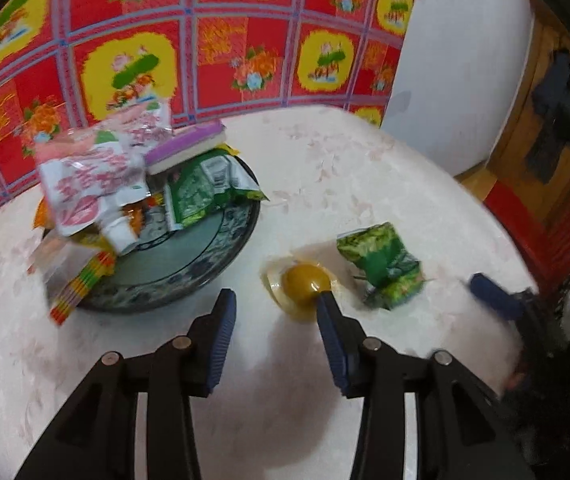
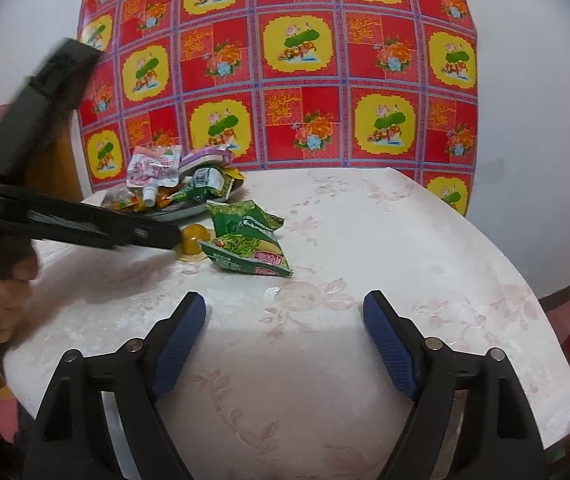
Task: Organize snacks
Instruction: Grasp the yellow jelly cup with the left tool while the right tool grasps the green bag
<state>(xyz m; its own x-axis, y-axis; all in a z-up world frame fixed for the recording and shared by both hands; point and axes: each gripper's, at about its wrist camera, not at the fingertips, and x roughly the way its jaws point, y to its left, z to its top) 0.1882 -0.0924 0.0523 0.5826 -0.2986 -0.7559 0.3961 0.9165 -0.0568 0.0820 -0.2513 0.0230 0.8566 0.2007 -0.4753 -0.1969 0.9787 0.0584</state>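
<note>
Snacks heaped on a patterned plate (image 1: 189,276), two left on the surface (image 2: 365,240).
Left tongs (image 1: 275,300) gape empty beside the jelly cup (image 1: 305,282); right tongs (image 2: 285,304) stand wide, empty; the green packet (image 1: 385,266) lies just beyond.

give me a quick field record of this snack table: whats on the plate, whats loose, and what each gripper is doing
surface: white floral tablecloth
plate: patterned, piled with snack packets, including a pink and white pouch and a green packet
loose on cloth: yellow jelly cup; green packet beside it
left gripper: jaws apart, nothing between them, one fingertip at the jelly cup
right gripper: open, empty, over bare cloth
backdrop: red and yellow floral sheet
</note>
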